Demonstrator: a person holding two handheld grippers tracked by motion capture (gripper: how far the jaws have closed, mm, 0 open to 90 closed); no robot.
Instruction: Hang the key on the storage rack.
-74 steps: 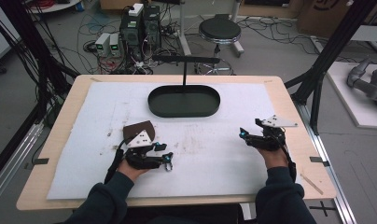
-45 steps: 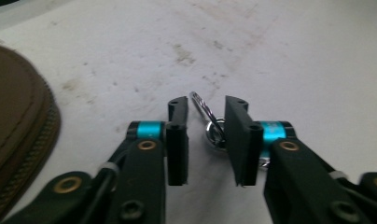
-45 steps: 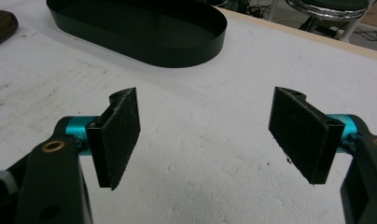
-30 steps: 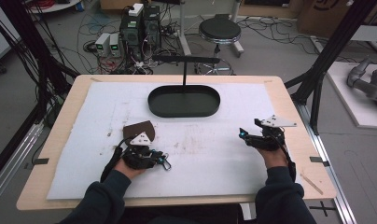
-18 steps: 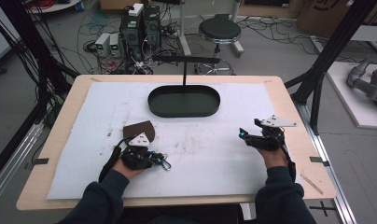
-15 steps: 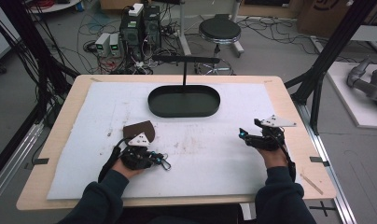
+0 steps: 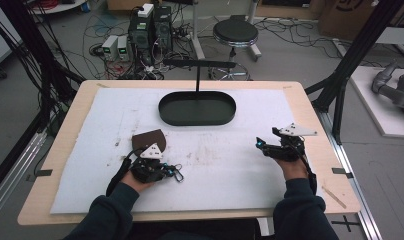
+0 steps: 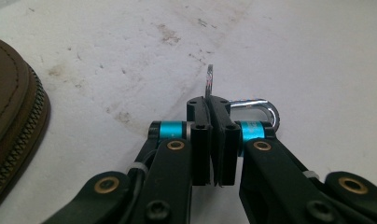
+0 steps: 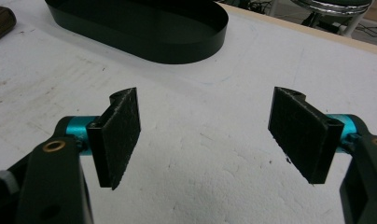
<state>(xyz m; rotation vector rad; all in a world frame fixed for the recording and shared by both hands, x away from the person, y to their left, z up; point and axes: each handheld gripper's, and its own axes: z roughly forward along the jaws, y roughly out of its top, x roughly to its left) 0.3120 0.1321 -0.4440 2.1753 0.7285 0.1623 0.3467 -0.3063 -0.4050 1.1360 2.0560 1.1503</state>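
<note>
**Left claw clamped on a key ring; right claw spread**

My left claw (image 8: 210, 100) rests low over the white sheet (image 7: 230, 165) that covers the worktop (image 7: 310, 107). Its jaws have just been closing and now stand pressed together on a thin metal ring (image 8: 209, 80), which stands on edge and sticks up past the tips. A silver padlock (image 8: 263, 112) lies on the sheet just behind the right-hand jaw in the left gripper view; its curved shackle shows there, the body is hidden. In the high view the same claw (image 7: 174, 172) sits near the front left of the sheet, with a brown zipped pouch (image 7: 149, 140) just beyond it.

My right claw (image 9: 207, 135) hovers over bare sheet near the right edge, well apart from the ring. Its jaws stand wide, with nothing between the pads (image 9: 121, 133).

A black oval tray (image 7: 197, 108) sits at the middle rear of the sheet, with a thin upright post at its far rim.
</note>
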